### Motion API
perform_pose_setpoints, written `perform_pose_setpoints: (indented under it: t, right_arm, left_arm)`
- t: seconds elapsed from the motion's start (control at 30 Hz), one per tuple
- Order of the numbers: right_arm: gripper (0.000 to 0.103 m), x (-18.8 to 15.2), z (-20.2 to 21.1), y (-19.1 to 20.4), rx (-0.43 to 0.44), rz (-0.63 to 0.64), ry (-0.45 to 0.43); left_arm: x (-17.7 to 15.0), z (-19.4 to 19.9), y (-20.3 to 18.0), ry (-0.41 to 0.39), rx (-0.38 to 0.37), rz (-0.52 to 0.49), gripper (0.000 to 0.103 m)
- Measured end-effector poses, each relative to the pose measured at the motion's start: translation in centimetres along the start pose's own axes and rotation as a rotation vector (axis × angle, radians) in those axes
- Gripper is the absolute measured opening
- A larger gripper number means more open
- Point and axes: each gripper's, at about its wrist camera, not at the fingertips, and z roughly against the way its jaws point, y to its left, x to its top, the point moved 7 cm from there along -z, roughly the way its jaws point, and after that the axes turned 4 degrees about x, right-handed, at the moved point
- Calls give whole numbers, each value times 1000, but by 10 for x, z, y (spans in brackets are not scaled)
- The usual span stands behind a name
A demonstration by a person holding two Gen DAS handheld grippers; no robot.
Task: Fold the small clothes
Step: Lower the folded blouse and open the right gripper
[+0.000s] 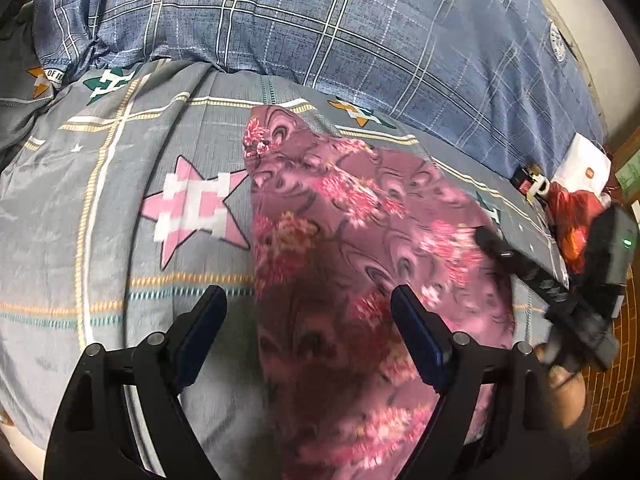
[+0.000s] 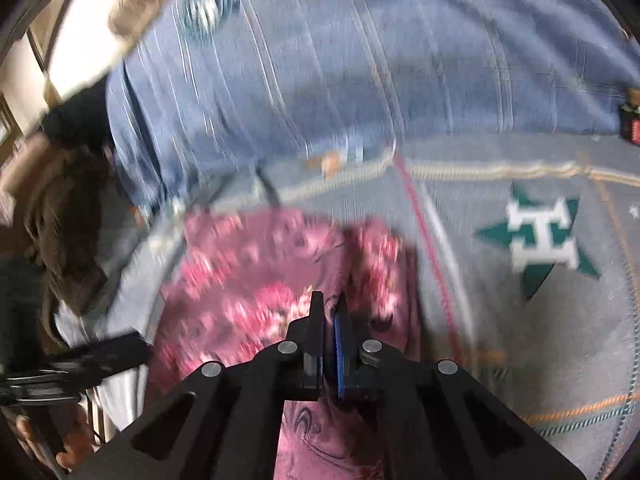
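Pink floral garment (image 1: 352, 264) lies lengthwise on grey star-print bedsheet (image 1: 100, 208), apparently partly folded. Right gripper (image 2: 331, 312) pinched shut on a fold of it. Left gripper (image 1: 308, 300) spread wide above it, holding nothing. Further folds likely remain

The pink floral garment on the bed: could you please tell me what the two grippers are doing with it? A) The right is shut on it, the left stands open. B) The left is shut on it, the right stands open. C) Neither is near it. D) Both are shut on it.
A: the right gripper pinches the pink floral garment, while the left gripper stands wide open over it.
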Motion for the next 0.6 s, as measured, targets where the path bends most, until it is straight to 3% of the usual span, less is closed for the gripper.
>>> perform_pose_setpoints:
  t: [0.1,0.17,0.23,0.37,0.43,0.53,0.6]
  right_arm:
    - [3,-12,-17,-31,-47,-63,71]
    - [3,-13,-15,-27,-64,-13,78]
    - [11,-7,-3,-16,-82,17,71]
    - [14,-1,29,16,33,93,12]
    - [24,-10,30,20,46,106,24]
    - [19,-36,6,2,-46,111,132]
    - [17,-37,8,-4,-62,94,112]
  left_arm:
    - [1,-28,2,32,66,-20,86]
    - [0,-38,3,54,50,-1,86]
    - [1,-29,4,57,43,9,85]
    - [-6,-2,5,8,36,-8,85]
    - [-14,0,9,2,69,-22,85]
    - [-23,-14,10,30,90,-40,86]
    - [-21,-11,11,34,90,-28,86]
